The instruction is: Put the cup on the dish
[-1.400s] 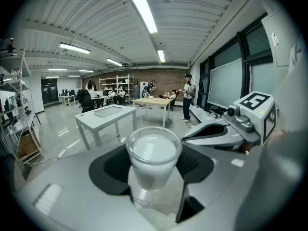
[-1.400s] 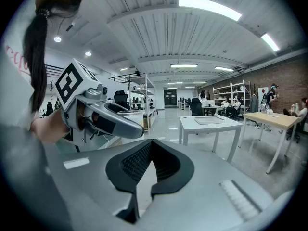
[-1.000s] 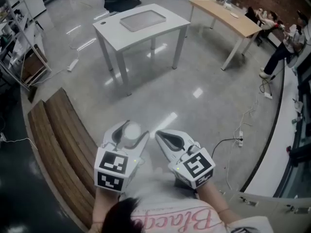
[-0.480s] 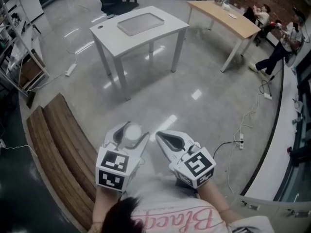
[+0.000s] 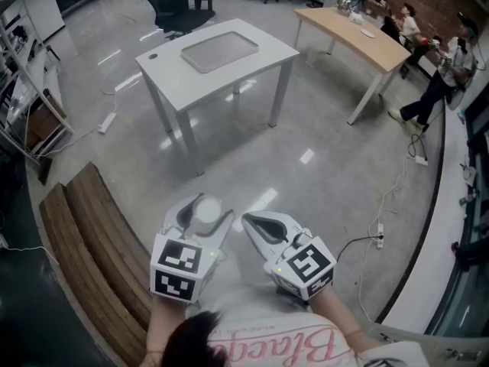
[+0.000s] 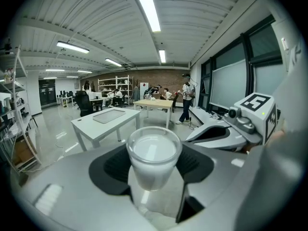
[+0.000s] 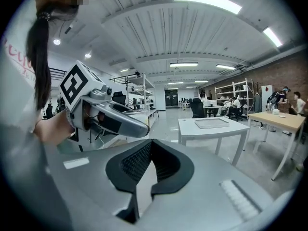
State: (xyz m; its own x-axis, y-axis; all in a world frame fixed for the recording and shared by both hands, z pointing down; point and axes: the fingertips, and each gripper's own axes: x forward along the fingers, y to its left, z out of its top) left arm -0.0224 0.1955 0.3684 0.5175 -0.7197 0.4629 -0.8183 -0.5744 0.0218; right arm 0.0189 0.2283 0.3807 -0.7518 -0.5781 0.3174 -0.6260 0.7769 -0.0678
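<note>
A translucent white cup point(image 5: 206, 208) stands upright between the jaws of my left gripper point(image 5: 206, 203), which is shut on its sides. In the left gripper view the cup point(image 6: 154, 154) fills the middle, gripped by the black pads point(image 6: 114, 165). My right gripper point(image 5: 249, 219) is held beside it, jaws shut with nothing in them; its pads point(image 7: 137, 160) meet at the tip. Both are held over the floor, in front of the person's chest. The dish, a flat grey tray point(image 5: 220, 53), lies on a white table point(image 5: 164, 60) some way ahead; the tray point(image 7: 211, 123) also shows in the right gripper view.
A wooden bench point(image 5: 92, 235) runs along the left. A light wooden table point(image 5: 359, 29) stands at the back right with people point(image 5: 447, 67) near it. A black office chair point(image 5: 172, 6) is behind the white table. Cables and a power strip point(image 5: 380, 216) lie on the floor at right.
The white table has shifted a little down and left in the head view. Both grippers keep the same pose, with the cup still held.
</note>
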